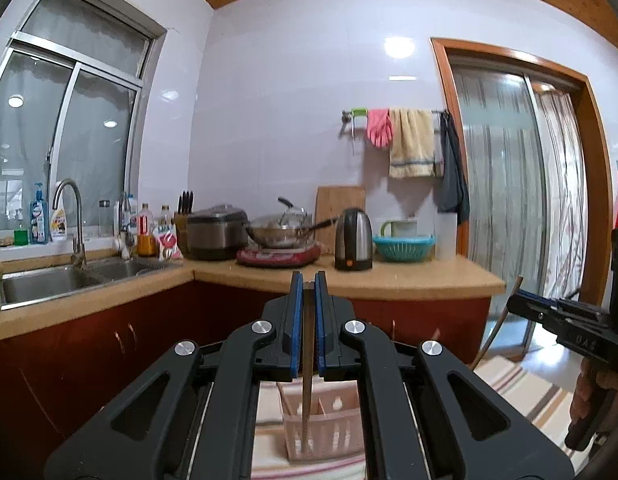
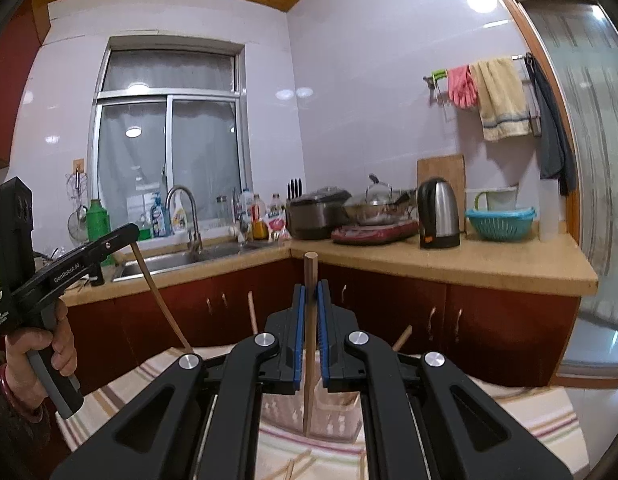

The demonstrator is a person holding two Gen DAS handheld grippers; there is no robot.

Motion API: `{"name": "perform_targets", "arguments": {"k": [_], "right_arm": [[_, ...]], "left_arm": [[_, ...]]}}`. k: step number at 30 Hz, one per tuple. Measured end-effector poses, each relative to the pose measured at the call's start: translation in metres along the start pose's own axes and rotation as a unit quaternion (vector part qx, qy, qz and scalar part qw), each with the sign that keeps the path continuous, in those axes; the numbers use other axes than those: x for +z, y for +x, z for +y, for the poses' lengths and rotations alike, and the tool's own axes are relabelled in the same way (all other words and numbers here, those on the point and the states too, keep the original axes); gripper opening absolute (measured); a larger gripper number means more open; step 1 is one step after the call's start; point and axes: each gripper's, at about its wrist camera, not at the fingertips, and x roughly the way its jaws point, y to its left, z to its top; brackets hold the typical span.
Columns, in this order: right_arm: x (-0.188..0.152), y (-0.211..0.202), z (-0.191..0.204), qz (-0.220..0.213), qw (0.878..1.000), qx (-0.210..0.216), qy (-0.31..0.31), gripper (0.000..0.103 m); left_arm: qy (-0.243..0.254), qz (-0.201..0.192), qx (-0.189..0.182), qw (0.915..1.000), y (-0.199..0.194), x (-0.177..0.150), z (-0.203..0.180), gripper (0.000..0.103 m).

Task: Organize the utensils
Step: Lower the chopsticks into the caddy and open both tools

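Two grippers, each clamped on a single wooden chopstick, held above the pale pink slotted plastic utensil basket.

Left wrist view: the left black two-finger gripper with blue pads [image 1: 309, 280] is pinched narrow on a thin brown wooden chopstick [image 1: 307, 380] hanging nearly upright, its tip in front of the basket [image 1: 329, 436] on the striped tablecloth [image 1: 521, 384]. Right wrist view: the right black gripper [image 2: 310, 286] grips a second wooden chopstick [image 2: 309, 344] the same way, tip over the basket [image 2: 333, 416]; loose chopsticks [image 2: 297, 462] lie on the cloth. To do this step well, I judge each stick should stay vertical, be centred over one compartment, and be lowered inside before the pads loosen, the two hands keeping apart.
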Motion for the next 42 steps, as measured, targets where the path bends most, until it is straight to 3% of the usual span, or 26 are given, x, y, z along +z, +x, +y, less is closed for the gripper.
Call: {"name": "perform_targets", "arguments": {"k": [7, 12, 22, 29, 32, 34, 36, 42], "right_arm": [[0.021, 0.03, -0.011, -0.022, 1.0, -0.007, -0.004, 0.007], [0.017, 0.063, -0.022, -0.013, 1.0, -0.012, 0.002, 0.007], [-0.036, 0.115, -0.039, 0.052, 0.998, -0.012, 0.035, 0.007], [-0.062, 0.13, -0.047, 0.089, 0.994, -0.012, 0.056, 0.007], [-0.063, 0.125, -0.049, 0.09, 0.994, -0.022, 0.056, 0.008], [-0.063, 0.126, -0.05, 0.091, 0.994, -0.024, 0.054, 0.01], [-0.063, 0.122, -0.05, 0.09, 0.994, -0.029, 0.053, 0.027], [-0.059, 0.111, -0.053, 0.085, 0.994, -0.046, 0.05, 0.045]], "left_arm": [[-0.002, -0.021, 0.006, 0.9998, 0.037, 0.017, 0.004, 0.006], [0.0, -0.018, 0.008, 0.9998, 0.07, 0.012, 0.005, 0.006], [-0.015, 0.054, 0.008, 0.9984, 0.121, -0.052, 0.016, 0.006], [-0.023, 0.103, 0.009, 0.9944, 0.14, -0.09, 0.026, 0.008], [-0.019, 0.112, 0.011, 0.9935, 0.138, -0.096, 0.027, 0.021], [-0.026, 0.113, 0.014, 0.9931, 0.136, -0.098, 0.029, 0.042], [-0.029, 0.113, 0.016, 0.993, 0.135, -0.099, 0.031, 0.049], [-0.018, 0.108, 0.022, 0.9937, 0.121, -0.097, 0.027, 0.066]]}}
